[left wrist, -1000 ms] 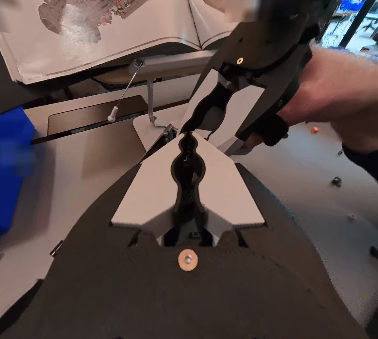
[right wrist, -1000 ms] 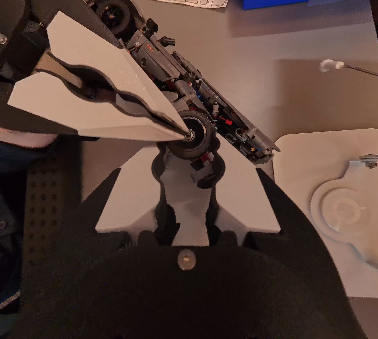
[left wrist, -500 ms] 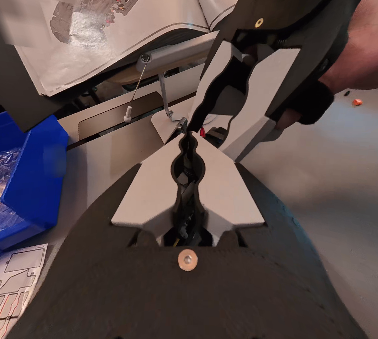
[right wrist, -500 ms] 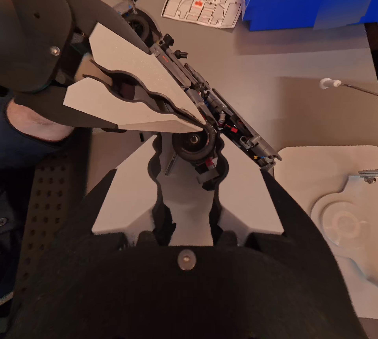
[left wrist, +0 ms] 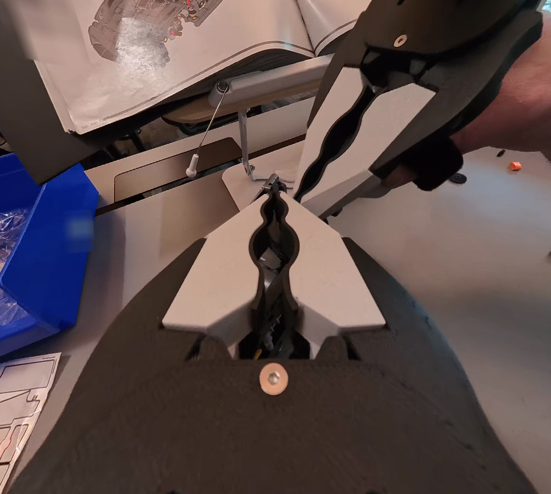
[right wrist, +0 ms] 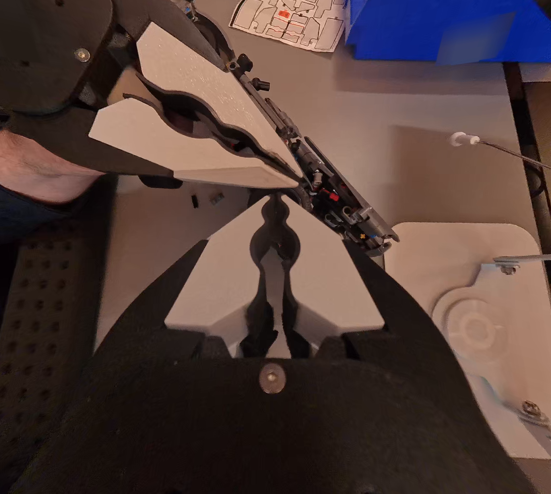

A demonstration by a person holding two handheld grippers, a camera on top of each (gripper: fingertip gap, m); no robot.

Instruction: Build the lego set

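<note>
Surface (right wrist: 372,97): grey, blue bin (right wrist: 447,26) behind.
Model (right wrist: 328,190): tilted, gripped by left gripper (right wrist: 293,178) fingers.
Right gripper (right wrist: 275,199): was open around wheel; now clenched beside it, wheel likely seated.

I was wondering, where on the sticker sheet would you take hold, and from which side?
I would take the sticker sheet by its near corner, coming in low from the open table side. It lies flat on the table, so only an edge offers a pinch; the blue bin crowds its right side.
</note>
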